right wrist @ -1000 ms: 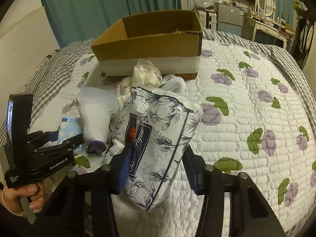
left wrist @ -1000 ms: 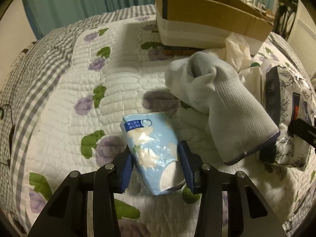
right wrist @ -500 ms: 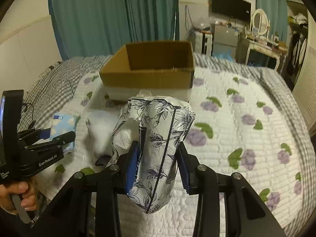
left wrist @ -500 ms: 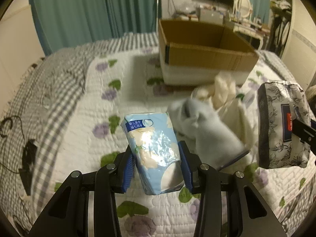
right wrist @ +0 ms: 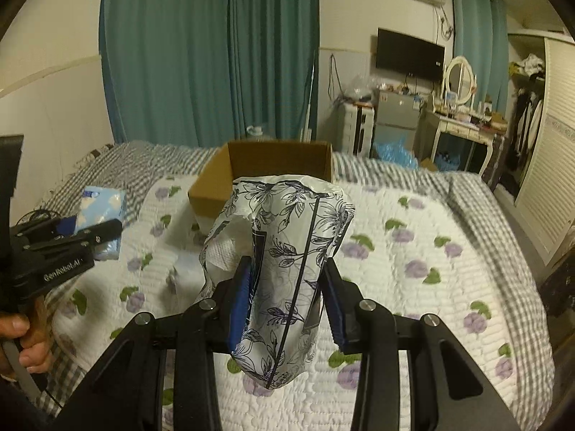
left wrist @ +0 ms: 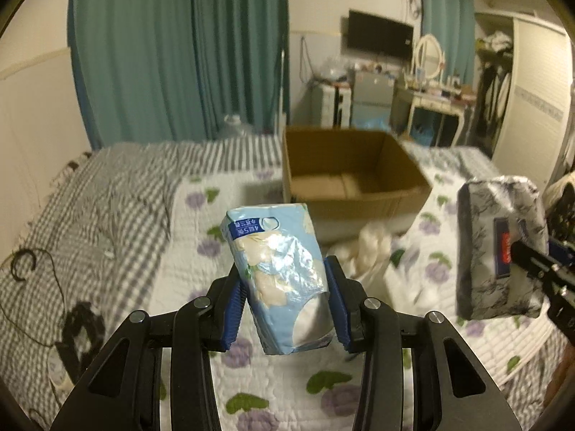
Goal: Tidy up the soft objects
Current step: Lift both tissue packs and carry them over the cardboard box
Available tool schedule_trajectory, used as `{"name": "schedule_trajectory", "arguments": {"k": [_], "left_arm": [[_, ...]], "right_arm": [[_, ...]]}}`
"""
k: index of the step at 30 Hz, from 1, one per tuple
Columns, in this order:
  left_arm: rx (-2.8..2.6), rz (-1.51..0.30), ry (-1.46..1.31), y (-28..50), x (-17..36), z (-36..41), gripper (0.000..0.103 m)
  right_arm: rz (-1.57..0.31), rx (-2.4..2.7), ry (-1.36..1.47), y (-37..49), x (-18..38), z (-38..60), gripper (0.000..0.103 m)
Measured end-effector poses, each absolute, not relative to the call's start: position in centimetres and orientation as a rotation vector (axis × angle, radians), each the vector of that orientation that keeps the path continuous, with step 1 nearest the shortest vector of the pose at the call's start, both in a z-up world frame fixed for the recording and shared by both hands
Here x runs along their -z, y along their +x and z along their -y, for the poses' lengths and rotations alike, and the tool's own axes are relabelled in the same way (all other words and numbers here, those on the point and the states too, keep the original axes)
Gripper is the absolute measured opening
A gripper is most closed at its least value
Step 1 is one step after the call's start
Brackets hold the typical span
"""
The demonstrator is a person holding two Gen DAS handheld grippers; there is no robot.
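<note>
My left gripper [left wrist: 285, 305] is shut on a light blue tissue pack [left wrist: 278, 273] and holds it high above the bed. My right gripper [right wrist: 287, 305] is shut on a white tissue pack with a dark floral print [right wrist: 284, 269], also lifted clear of the bed. That floral pack also shows at the right of the left wrist view [left wrist: 499, 248], and the blue pack at the left of the right wrist view [right wrist: 102, 215]. An open brown cardboard box [left wrist: 352, 183] stands on the bed ahead, its inside bare; it also shows in the right wrist view [right wrist: 266, 161].
A white quilt with purple flowers [right wrist: 413, 251] covers the bed, beside a grey checked blanket [left wrist: 90, 208]. Cream and white cloths [left wrist: 370, 248] lie on the quilt in front of the box. Teal curtains, a dresser, a mirror and a wardrobe stand beyond the bed.
Both grippers have risen well above the bed with their tissue packs. The box interior has come into view and the white sock and cloths now lie far below.
</note>
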State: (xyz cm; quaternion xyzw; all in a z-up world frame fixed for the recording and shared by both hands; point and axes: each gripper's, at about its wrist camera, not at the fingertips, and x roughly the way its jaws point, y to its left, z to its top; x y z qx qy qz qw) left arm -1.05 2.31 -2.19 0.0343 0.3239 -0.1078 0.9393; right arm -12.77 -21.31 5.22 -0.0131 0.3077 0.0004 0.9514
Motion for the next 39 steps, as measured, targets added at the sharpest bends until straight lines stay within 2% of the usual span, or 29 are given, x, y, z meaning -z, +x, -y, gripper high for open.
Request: {"name": "schedule_trajectory", "arguments": {"k": [13,25,32,39], "left_arm": [[0.287,-0.448,0.024,-1.8,-6.6,-1.9,0.041],[0.275,-0.359,0.007,3.1,-9.7,-1.8,0.041],[0.262,-0.379,0.003,7.6,-9.0,-1.2,0.041],[0.271,-0.410,0.025,10.9,-7.1,0.2,0.041]], "right_arm": [[-0.437,0.005,-0.059,-12.5,-13.2,21.3,0.037],[-0.326,0.012,-0.124,-8.3,-17.9,22.2,0.037],[-0.323,0.010,-0.137,-3.7,-17.7,22.1,0.037],[-0.422,-0.010,-0.134,1.9,-13.9,21.7,0.038]]}}
